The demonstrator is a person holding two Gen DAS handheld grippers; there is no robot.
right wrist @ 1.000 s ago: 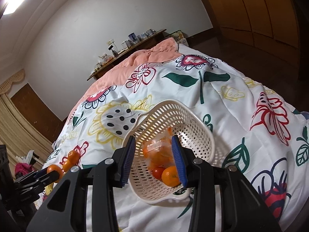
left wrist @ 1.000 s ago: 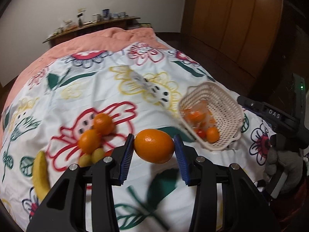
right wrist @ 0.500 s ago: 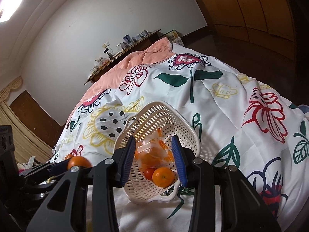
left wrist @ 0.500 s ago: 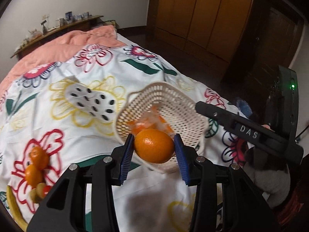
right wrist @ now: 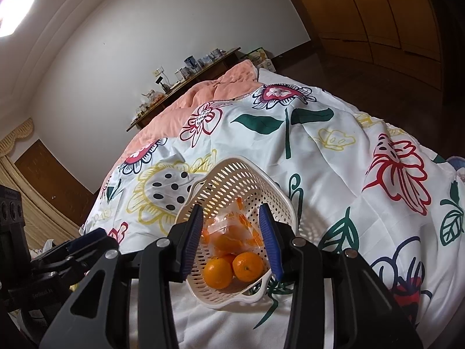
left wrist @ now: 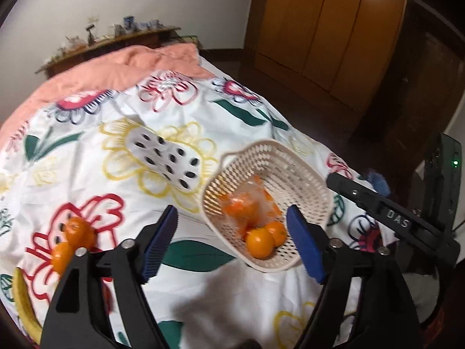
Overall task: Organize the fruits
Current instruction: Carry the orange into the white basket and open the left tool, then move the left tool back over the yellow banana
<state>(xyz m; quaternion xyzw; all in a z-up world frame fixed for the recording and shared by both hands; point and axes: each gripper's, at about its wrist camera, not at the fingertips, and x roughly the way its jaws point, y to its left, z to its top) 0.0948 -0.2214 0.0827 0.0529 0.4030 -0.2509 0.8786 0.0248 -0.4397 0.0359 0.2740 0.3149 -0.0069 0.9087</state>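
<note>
Oranges (left wrist: 261,242) are lying in the basket (left wrist: 308,174) near the bed's right edge; the left gripper (left wrist: 232,242) fingers are opening, empty, and the right gripper (right wrist: 231,240) fingers are opening around the basket's rim. Best to withdraw upward, clear of the rim.

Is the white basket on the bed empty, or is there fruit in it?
Not empty. The white basket holds two loose oranges at its near end, with a clear bag of orange fruit behind them.
</note>
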